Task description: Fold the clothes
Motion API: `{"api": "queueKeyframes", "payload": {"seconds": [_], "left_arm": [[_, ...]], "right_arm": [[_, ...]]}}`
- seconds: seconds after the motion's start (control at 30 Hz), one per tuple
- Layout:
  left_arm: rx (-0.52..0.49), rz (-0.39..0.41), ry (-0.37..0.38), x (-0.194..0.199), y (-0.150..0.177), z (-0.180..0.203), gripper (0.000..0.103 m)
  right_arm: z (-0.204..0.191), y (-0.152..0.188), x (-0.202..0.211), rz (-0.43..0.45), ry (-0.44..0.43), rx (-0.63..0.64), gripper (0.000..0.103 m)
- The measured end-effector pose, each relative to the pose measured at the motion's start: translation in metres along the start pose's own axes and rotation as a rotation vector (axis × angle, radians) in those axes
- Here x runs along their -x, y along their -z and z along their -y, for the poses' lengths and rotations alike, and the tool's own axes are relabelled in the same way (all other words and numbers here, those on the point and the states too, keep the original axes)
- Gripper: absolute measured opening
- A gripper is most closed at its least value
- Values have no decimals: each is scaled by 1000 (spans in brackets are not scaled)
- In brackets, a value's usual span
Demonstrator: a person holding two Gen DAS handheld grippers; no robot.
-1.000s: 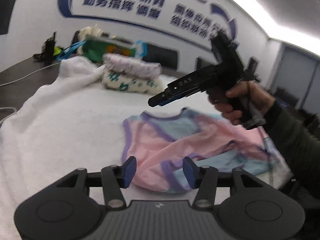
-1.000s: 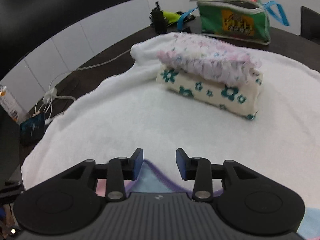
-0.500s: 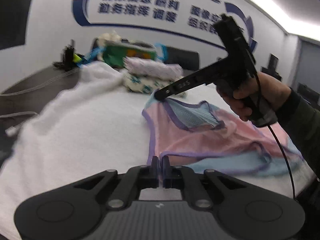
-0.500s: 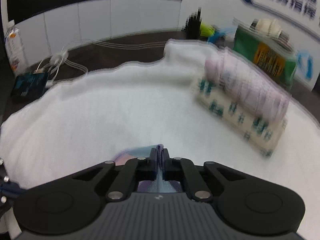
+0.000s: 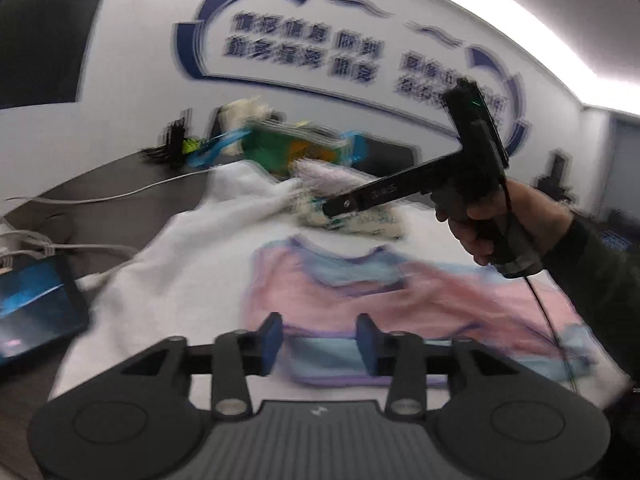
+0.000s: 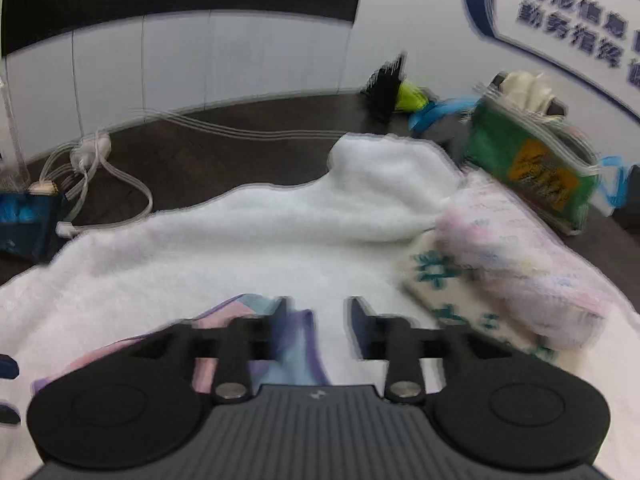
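The left gripper (image 5: pixel 318 344) hangs with its blue pads spread apart and nothing between them, just above the near hem of a pink and light-blue garment (image 5: pixel 400 300) with purple trim. The garment lies spread on a white towel (image 5: pixel 192 264) that covers a dark bench (image 5: pixel 80 196).

The right gripper (image 6: pixel 316 328) is spread too, gripping nothing; from its own camera the garment's purple-edged strap (image 6: pixel 298 344) lies beneath and just beside its left finger — whether the two touch is hard to tell through the blur. In the left wrist view this gripper is held above the far side of the garment by a hand (image 5: pixel 496 224) in a dark sleeve, with a black cable hanging from the handle.

Farther back on the towel sits a stack of folded clothes (image 6: pixel 516 276): a pale pink piece on top of a cream one with teal flowers. Behind the stack stands a green bag (image 6: pixel 532 164). White cables (image 6: pixel 120 184) trail over the bare bench at the left, near a lit phone screen (image 5: pixel 36 312).
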State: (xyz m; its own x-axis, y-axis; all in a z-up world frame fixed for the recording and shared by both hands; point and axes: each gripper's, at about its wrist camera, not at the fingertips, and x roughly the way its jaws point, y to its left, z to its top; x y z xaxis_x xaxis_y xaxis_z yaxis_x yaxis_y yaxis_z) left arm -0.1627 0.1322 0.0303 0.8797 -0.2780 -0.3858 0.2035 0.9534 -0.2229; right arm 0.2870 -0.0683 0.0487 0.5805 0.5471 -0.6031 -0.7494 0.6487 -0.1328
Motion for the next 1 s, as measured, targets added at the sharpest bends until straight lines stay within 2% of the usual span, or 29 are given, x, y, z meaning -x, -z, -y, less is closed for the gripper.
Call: {"api": "queueKeyframes", "payload": {"seconds": [0.07, 0.1, 0.23, 0.3, 0.4, 0.53, 0.57, 0.6, 0.63, 0.67, 0.73, 0.9, 0.93, 1.0], "left_arm": [[-17, -9, 150, -4, 3, 12, 44], [-27, -23, 210, -9, 4, 19, 49], [-107, -111, 317, -44, 12, 54, 50], [-136, -152, 303, -59, 15, 65, 50], [-125, -178, 274, -64, 17, 66, 50], [-75, -197, 285, -61, 16, 61, 49], [-62, -201, 287, -60, 16, 60, 43], [-49, -206, 290, -59, 16, 59, 15], [-36, -211, 293, -58, 15, 58, 0], [-24, -216, 295, -57, 15, 57, 0], [2, -225, 300, -56, 15, 54, 0], [69, -257, 290, -41, 18, 44, 0], [79, -265, 284, -36, 21, 41, 0], [102, -275, 286, -29, 28, 34, 1]], "right_arm": [[16, 15, 48, 49, 20, -36, 53], [25, 22, 72, 72, 30, -55, 53], [43, 79, 160, 88, 79, -85, 54], [41, 114, 191, 95, 98, -63, 54], [32, 174, 227, 117, 71, -97, 54], [25, 228, 241, 82, 86, -209, 54], [27, 237, 241, 80, 85, -245, 53], [30, 245, 237, 73, 78, -279, 53], [33, 249, 233, 66, 77, -296, 52], [36, 252, 229, 58, 77, -310, 48], [36, 258, 224, 59, 61, -311, 14], [33, 263, 223, 52, 16, -260, 5], [33, 263, 226, 59, -3, -257, 0], [33, 261, 231, 61, -11, -246, 0]]}}
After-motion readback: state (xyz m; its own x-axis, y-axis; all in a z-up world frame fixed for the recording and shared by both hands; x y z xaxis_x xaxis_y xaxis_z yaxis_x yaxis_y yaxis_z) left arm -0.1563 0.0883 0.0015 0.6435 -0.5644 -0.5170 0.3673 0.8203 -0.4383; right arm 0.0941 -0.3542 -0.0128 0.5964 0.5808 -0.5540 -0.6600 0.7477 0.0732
